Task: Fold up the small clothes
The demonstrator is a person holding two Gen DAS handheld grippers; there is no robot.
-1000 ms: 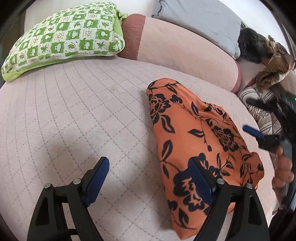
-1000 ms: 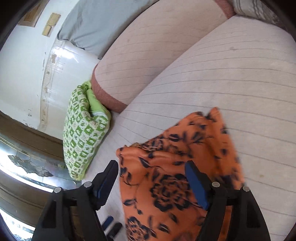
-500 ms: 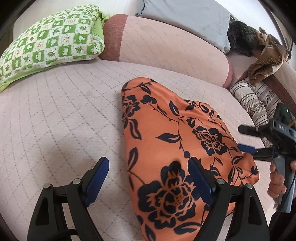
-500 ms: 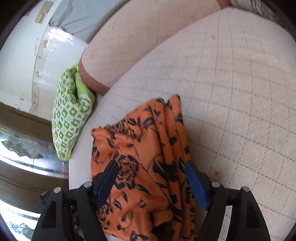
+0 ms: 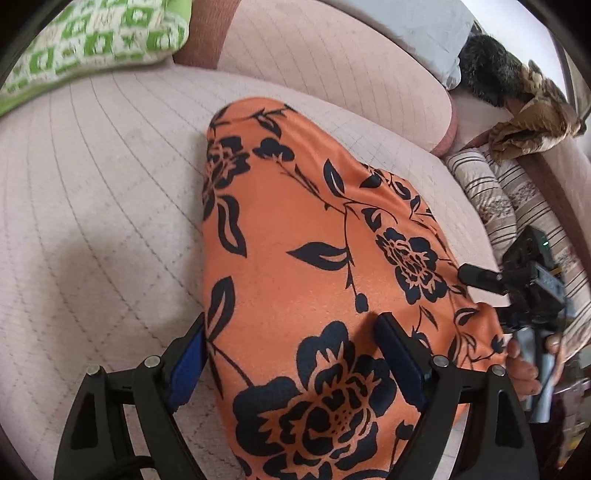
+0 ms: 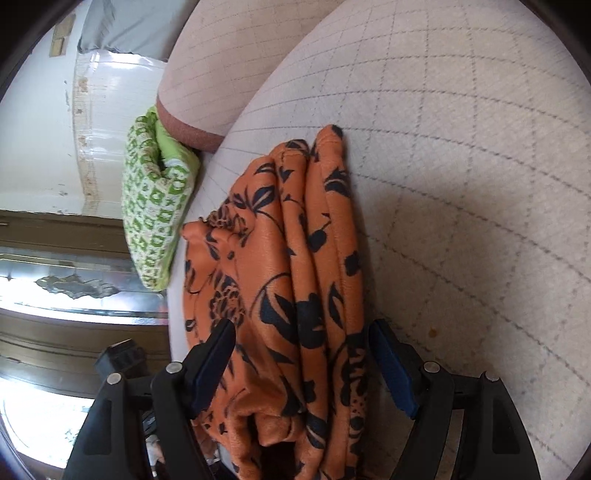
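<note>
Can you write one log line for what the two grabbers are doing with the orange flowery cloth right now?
left hand-held gripper: open over orange floral cloth | right hand-held gripper: open, straddling cloth's bunched end | cloth: on quilted cushion, ungripped

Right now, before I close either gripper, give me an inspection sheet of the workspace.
Surface: pale pink quilted sofa seat, bare beside the cloth.
Job's things: orange garment with black flower print, lying bunched lengthwise in folds.
Clutter: green-and-white checked cushion; striped cushion; brown patterned cloth; grey pillow.
Grippers: left gripper open, straddling the garment; right gripper open, straddling its folds.
Cables: nothing seen.
Surroundings: white wall, glass-fronted cabinet.
</note>
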